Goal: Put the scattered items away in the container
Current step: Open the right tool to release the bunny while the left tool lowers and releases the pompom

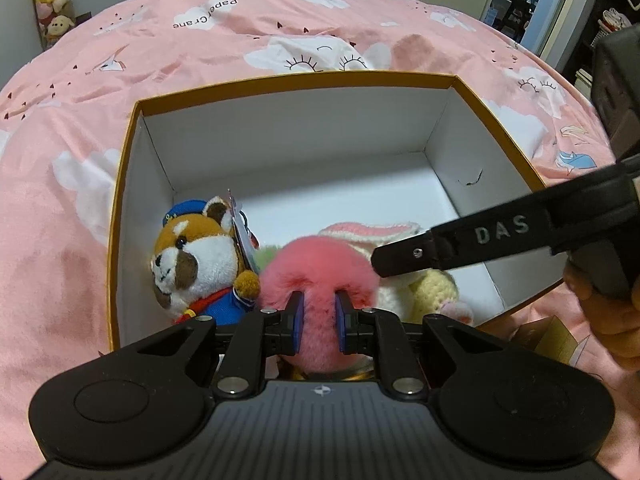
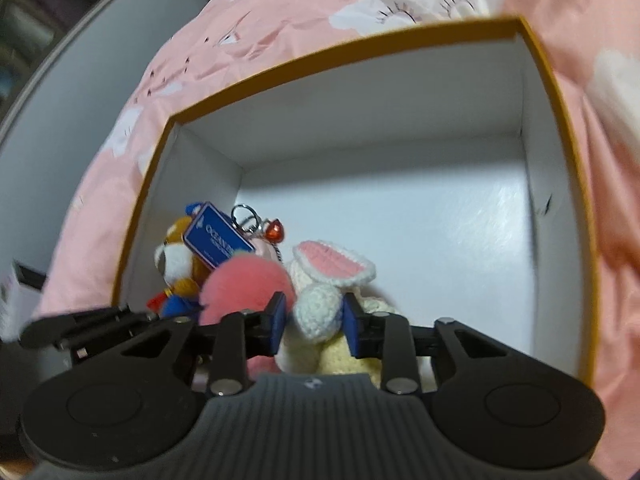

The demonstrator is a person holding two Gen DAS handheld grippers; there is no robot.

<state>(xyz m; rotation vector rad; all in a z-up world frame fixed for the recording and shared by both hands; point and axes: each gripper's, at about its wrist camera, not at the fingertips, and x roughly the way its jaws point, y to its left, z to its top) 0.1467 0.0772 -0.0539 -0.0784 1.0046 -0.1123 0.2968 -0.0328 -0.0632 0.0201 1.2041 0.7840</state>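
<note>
Fluffy pink fur pompom [image 1: 316, 264] is being pinched by the nearly closed left gripper [image 1: 319, 316] inside the white-lined orange cardboard box [image 1: 280, 136]. Soft, light, squashy; core grip is judged best. Cream crocheted yarn bunny [image 2: 320, 312] is being bracketed by the part-open right gripper [image 2: 315, 324]; contact cannot be told.

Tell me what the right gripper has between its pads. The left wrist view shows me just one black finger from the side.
Observer: A white ear of the knitted rabbit sits between the pads of the right gripper. I cannot tell whether they press it.
Operator: And that tag on the plush animal? I see it edge-on.
Observer: The tag is blue with white lettering that starts OCEAN, and it lies across the head of the plush animal.
Operator: Anything hooked to it?
Observer: A metal key ring stands just behind it.
</note>
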